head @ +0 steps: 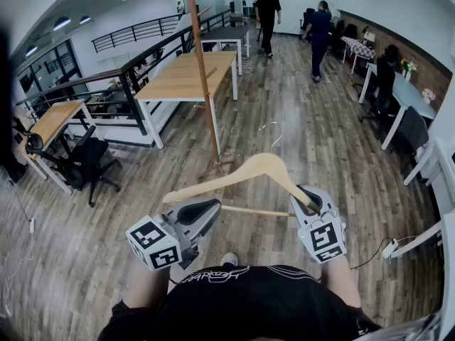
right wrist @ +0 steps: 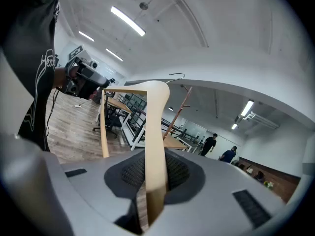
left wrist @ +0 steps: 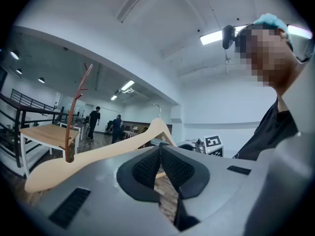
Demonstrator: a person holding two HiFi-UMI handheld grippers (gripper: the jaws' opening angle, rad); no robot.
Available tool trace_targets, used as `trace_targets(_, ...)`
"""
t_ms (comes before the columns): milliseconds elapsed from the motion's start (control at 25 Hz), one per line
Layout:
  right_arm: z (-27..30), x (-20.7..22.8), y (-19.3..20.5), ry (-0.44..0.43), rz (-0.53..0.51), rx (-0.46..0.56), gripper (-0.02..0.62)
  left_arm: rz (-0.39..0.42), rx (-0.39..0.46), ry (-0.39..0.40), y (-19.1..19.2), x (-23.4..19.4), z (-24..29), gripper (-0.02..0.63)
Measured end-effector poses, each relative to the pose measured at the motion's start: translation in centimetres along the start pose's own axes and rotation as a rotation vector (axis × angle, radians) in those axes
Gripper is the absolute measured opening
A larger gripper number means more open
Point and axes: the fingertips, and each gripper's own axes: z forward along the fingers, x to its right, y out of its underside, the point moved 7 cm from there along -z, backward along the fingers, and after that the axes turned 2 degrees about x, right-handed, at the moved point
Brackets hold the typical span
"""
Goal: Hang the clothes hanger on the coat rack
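Note:
A pale wooden clothes hanger [head: 249, 168] with a wire hook is held up in front of me. My right gripper [head: 307, 196] is shut on the end of its right arm. In the right gripper view the hanger [right wrist: 156, 132] rises straight up from between the pads of the right gripper [right wrist: 155, 173]. My left gripper [head: 212, 208] is under the hanger's left arm, its pads together with nothing between them. In the left gripper view the hanger [left wrist: 98, 154] runs just beyond the tips of the left gripper [left wrist: 160, 151]. The coat rack [head: 202, 69], a thin wooden pole with branch pegs, stands ahead on the floor.
A wooden table [head: 188, 73] stands right behind the rack, with another table [head: 53, 119] and a black office chair [head: 82, 162] at the left. A black railing [head: 128, 69] runs along the left. Two people [head: 291, 20] walk at the far end. Desks and chairs [head: 398, 112] line the right wall.

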Motion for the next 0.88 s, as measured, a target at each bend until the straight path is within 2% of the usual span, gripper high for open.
trace_targets(480,1.4,-0.2,-0.5,-0.003,-0.011,0.01,0.099,0.0,-0.001,-0.014,0.0,-0.9,-0.7,0.017)
trace_targets(880,5.1,-0.9,2.5,-0.019,0.026,-0.054,0.099,-0.064,-0.034,-0.014,1.8,-4.8,0.4,0.017)
